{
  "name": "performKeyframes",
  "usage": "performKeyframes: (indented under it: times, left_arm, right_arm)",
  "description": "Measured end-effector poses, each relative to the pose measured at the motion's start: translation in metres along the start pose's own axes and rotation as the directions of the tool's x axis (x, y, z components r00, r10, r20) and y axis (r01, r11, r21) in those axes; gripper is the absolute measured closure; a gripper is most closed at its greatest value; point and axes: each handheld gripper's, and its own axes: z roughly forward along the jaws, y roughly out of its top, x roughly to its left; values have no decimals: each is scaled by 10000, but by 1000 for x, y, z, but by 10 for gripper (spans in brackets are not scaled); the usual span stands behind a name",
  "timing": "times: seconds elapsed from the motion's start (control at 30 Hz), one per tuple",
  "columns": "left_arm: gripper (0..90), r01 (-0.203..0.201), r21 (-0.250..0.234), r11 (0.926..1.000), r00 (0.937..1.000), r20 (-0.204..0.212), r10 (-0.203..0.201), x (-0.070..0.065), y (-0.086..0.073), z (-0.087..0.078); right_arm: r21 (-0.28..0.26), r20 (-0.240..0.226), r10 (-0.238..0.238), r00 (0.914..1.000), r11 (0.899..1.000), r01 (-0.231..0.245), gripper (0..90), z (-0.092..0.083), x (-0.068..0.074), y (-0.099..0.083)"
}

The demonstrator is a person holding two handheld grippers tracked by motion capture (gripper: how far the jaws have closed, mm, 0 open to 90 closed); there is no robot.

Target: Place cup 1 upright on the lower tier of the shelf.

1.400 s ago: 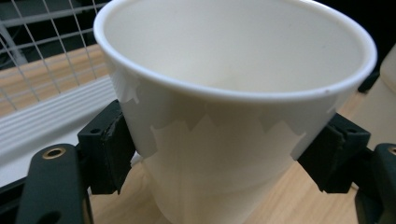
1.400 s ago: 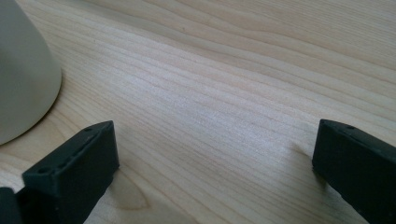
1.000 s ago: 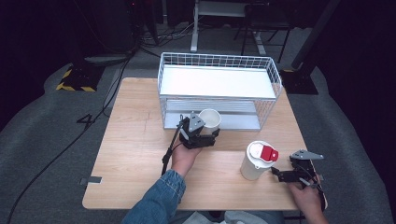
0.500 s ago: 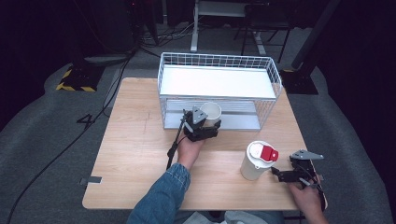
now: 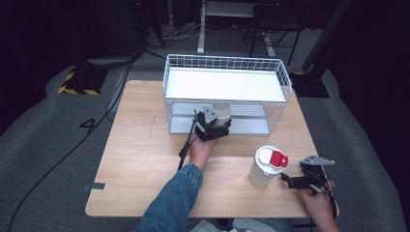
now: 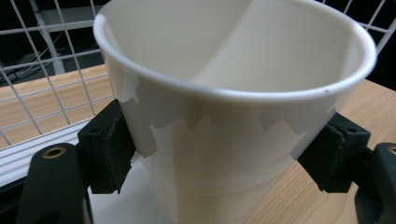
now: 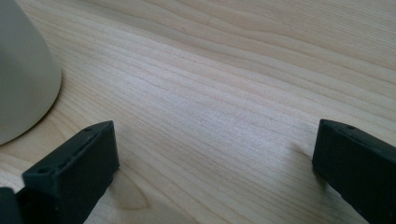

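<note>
A white paper cup (image 5: 222, 111) stands upright between the pads of my left gripper (image 5: 214, 126), which is shut on its wall. In the left gripper view the cup (image 6: 233, 93) is open-topped and empty, with a pad (image 6: 106, 148) pressed on each side of it. Cup and gripper sit at the front opening of the lower level of a white wire rack (image 5: 227, 60). Near the table's front right edge my right gripper (image 5: 290, 181) lies low, open, pointing at a white tumbler with a red lid (image 5: 267, 166). Bare wood shows between the right gripper's (image 7: 210, 158) jaws, and the tumbler's base (image 7: 21, 70) is at left.
The wire rack has a white top shelf (image 5: 222, 84) and a slatted lower shelf (image 5: 251, 123); its mesh (image 6: 42, 70) is just behind the cup. The wooden table (image 5: 140, 145) has bare room at left. Cables and stand legs lie on the floor beyond.
My left gripper has carried the paper cup away from the person, up to the rack's lower opening. The right gripper and the tumbler have stayed put.
</note>
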Motion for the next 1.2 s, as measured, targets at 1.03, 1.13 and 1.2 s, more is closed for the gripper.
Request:
performKeyframes:
  times: [1.03, 1.13, 1.2]
  left_arm:
    - [213, 162, 350, 9993, 9994, -325, -150, 4, -10, 36]
    - [210, 259, 398, 9989, 9994, -251, -250, 5, -11, 37]
    - [202, 241, 346, 9991, 9994, -256, -233, 6, -11, 37]
  right_arm:
    - [-11, 3, -30, 10000, 10000, 30, 9, 0, 0, 0]
    - [-11, 4, -30, 10000, 10000, 30, 9, 0, 0, 0]
    - [-11, 3, -28, 10000, 10000, 28, 9, 0, 0, 0]
